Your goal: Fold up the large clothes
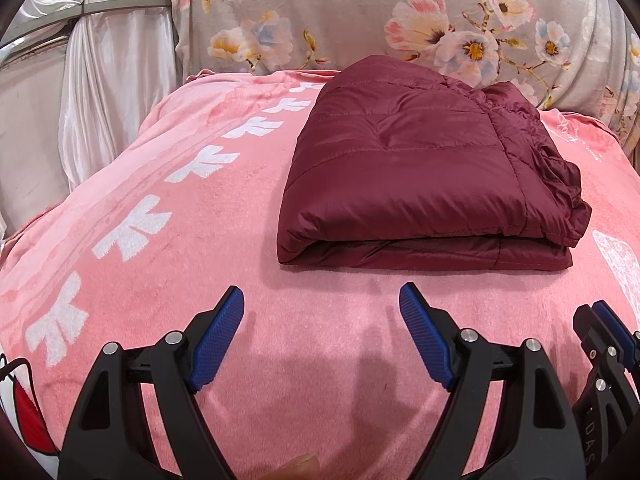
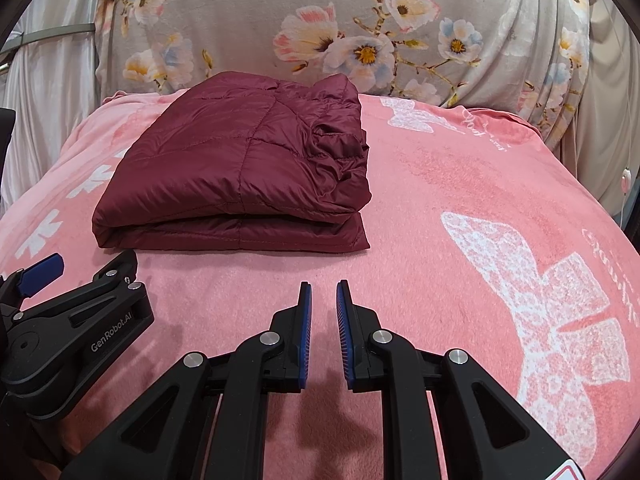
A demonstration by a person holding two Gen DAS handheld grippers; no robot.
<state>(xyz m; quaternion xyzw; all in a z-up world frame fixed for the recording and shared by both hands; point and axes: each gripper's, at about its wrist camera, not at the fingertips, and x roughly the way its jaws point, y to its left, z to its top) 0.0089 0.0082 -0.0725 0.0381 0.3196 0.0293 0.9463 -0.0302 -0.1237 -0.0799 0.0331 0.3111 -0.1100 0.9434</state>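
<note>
Left wrist view: left hand-held gripper (image 1: 321, 300) stood wide open, nothing between blue pads, hovering over pink blanket (image 1: 168, 240) on bed. Maroon quilted jacket (image 1: 420, 168) lay folded in neat rectangle just ahead, apart from pads. Floral cover (image 1: 360, 12) draped behind; white curtain (image 1: 100, 60) at left. Right hand-held gripper (image 1: 600, 328) poked in at right edge.

Right wrist view: right hand-held gripper (image 2: 323, 292) nearly closed, narrow gap, holding nothing. Jacket (image 2: 240, 160) sat ahead and left, untouched. White butterfly print (image 2: 552, 300) on blanket at right.
</note>
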